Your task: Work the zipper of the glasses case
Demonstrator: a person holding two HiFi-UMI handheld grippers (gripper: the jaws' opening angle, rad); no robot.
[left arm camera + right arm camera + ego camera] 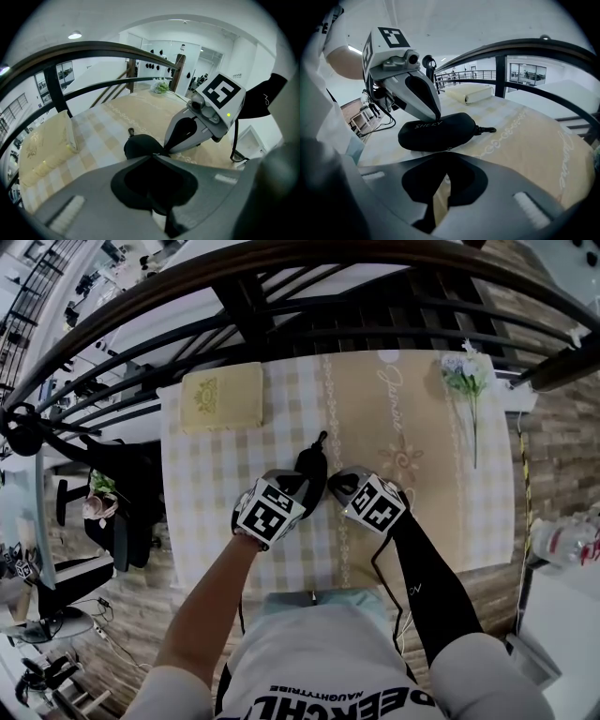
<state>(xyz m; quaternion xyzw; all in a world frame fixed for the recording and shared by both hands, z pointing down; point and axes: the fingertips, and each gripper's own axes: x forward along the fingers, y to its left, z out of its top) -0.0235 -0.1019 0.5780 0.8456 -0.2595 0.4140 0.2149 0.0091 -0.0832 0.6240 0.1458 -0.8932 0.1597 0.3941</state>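
A black glasses case (311, 468) lies on the checked tablecloth, its short strap (322, 439) pointing away from me. My left gripper (305, 486) is shut, and its tips rest on top of the case (436, 136) near the white lettering. In the left gripper view its jaws (152, 156) meet just in front of the case (140, 144). My right gripper (330, 486) is shut at the case's near edge, where a small metal zipper pull (447, 150) shows at its tips (447, 153). The right gripper (165, 149) touches the case from the right.
A pale yellow cushion (223, 397) lies at the table's far left corner. A bunch of flowers (467, 376) lies at the far right. A dark curved railing (281, 277) runs beyond the table (469, 521). A water bottle (562, 542) sits off the right edge.
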